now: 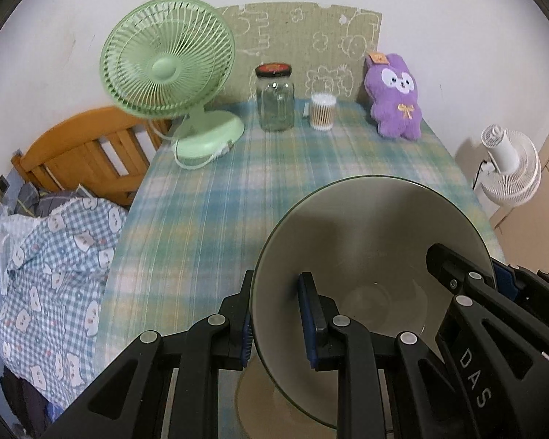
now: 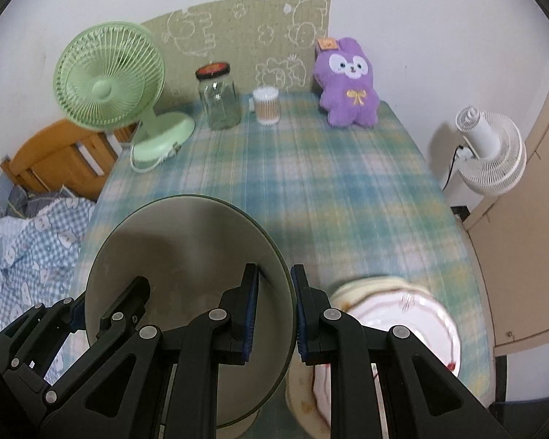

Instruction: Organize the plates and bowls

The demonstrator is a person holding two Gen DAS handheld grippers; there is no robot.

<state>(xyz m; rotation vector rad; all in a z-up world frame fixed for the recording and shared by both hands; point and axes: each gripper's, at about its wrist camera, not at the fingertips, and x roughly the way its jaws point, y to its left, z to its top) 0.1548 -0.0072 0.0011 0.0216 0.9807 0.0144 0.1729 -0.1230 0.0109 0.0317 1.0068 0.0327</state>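
A large grey-green bowl (image 1: 366,237) hangs tilted above the plaid table (image 1: 219,219), held by both grippers at opposite sides of its rim. My left gripper (image 1: 278,325) is shut on the bowl's left rim, one pad inside and one outside. My right gripper (image 1: 490,270) clamps the opposite edge. In the right wrist view the same bowl (image 2: 186,248) fills the lower left, with my right gripper (image 2: 274,314) shut on its right rim and my left gripper (image 2: 99,300) on the far side. A stack of plates (image 2: 402,314), the top one white with red trim, lies on the table below the right gripper.
Along the table's far edge stand a green desk fan (image 1: 168,69), a glass jar (image 1: 274,98), a cotton swab tub (image 1: 322,111) and a purple plush toy (image 1: 395,98). A bed with checked bedding (image 1: 55,248) lies left. A white fan (image 2: 490,150) stands right.
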